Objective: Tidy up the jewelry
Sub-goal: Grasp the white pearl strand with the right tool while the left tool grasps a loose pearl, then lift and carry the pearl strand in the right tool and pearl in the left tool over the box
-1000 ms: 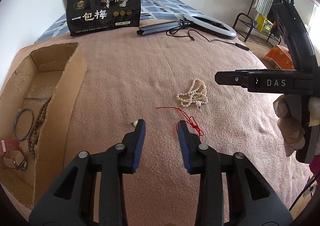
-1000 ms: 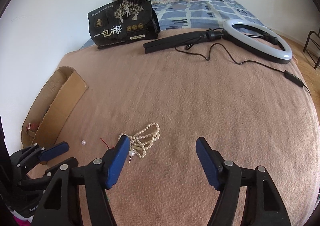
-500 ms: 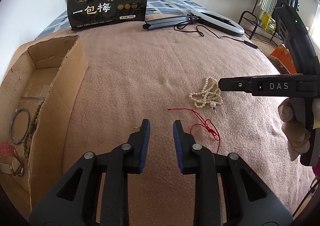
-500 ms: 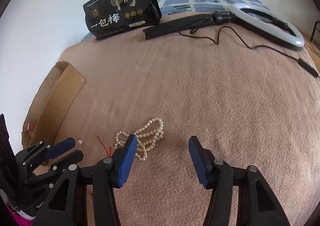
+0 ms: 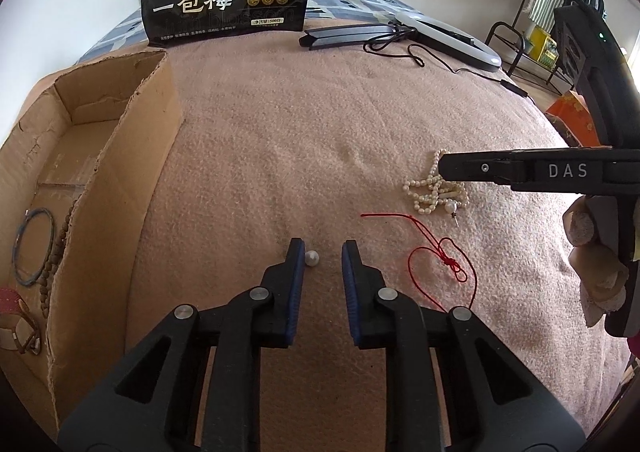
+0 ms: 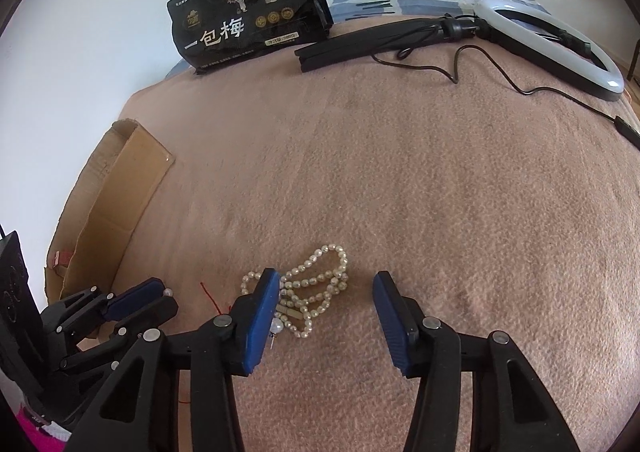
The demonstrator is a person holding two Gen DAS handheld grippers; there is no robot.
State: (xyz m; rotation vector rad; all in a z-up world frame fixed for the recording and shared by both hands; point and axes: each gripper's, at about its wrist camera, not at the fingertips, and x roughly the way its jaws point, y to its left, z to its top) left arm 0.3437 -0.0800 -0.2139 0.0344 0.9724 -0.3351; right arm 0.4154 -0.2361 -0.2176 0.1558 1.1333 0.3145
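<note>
DONE: bangle (image 5: 35,246), bead strand (image 5: 60,248) boxed, cardboard box (image 5: 120,155) at 9 o'clock | LEFT: left gripper (image 5: 322,250) released, just narrowing round loose pearl (image 5: 311,258) | RIGHT: right gripper (image 6: 326,284) released, just narrowing over pearl necklace (image 6: 316,284) | PENDING: red cord (image 5: 440,252) at 3 o'clock.

We bring the left gripper (image 5: 322,252) lower over the pink fleece blanket (image 5: 280,155); its jaws have just been closing, and the small loose white pearl (image 5: 311,258) now lies between them, just beside the left pad. Our right gripper (image 6: 326,288), narrower than before, now frames the heaped white pearl necklace (image 6: 316,288).
</note>
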